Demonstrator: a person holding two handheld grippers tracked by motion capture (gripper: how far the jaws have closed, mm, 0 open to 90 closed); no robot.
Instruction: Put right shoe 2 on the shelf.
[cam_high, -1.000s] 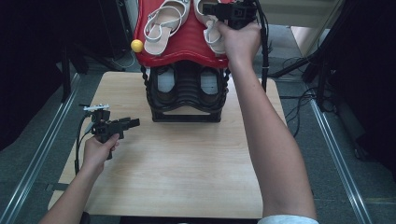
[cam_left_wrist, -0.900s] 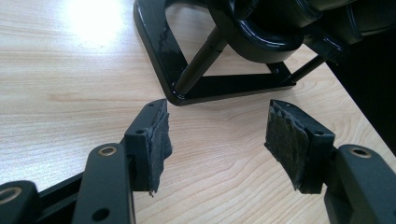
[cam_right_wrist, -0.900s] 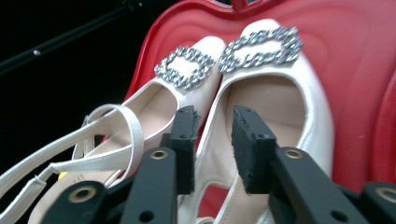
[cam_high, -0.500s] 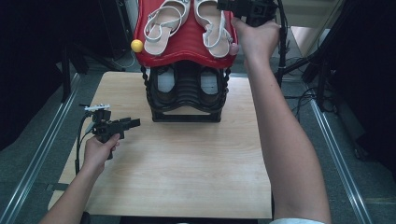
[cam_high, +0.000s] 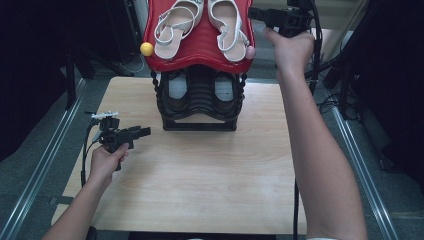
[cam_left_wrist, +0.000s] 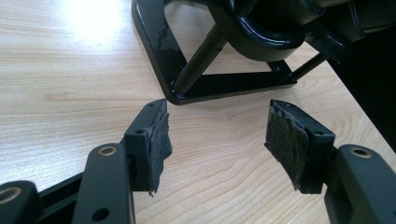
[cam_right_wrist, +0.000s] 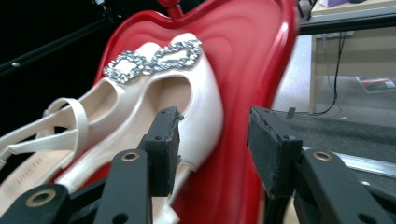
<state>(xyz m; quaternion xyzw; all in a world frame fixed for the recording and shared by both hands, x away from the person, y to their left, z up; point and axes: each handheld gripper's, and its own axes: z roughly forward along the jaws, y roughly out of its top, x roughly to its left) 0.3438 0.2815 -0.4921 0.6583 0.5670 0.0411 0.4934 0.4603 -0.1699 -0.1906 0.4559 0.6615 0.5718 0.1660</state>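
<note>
High view, rack: we saw a black shoe rack (cam_high: 200, 100) standing at the far middle of the wooden table (cam_high: 210, 185), its red top shelf (cam_high: 200, 52) tilted toward us so that the shoes displayed flat.
High view, sandals: two cream sandals lay side by side on the red shelf, the left sandal (cam_high: 176, 25) and the right sandal (cam_high: 227, 27); a darker pair (cam_high: 200, 92) sat on the tier below.
High view, right gripper: we held the right gripper (cam_high: 252, 13) just off the shelf's right edge, beside the right sandal; its jaws had just been opening, and it no longer carried anything.
High view, left gripper: the left gripper (cam_high: 146, 132) rested low over the table, left of the rack's base and well apart from the sandals, as if parked while the other hand worked.
Left gripper view, jaws: its pads (cam_left_wrist: 161, 140) stood spread wide with bare table between them; the rack's black base frame (cam_left_wrist: 219, 84) lay just ahead, untouched.
Right gripper view, jaws: the pads (cam_right_wrist: 266, 149) stood apart and pressed on nothing; the sandal's toe with its rhinestone buckle (cam_right_wrist: 154, 60) rested on the red shelf behind the left jaw, released in its place, in our judgement.
</note>
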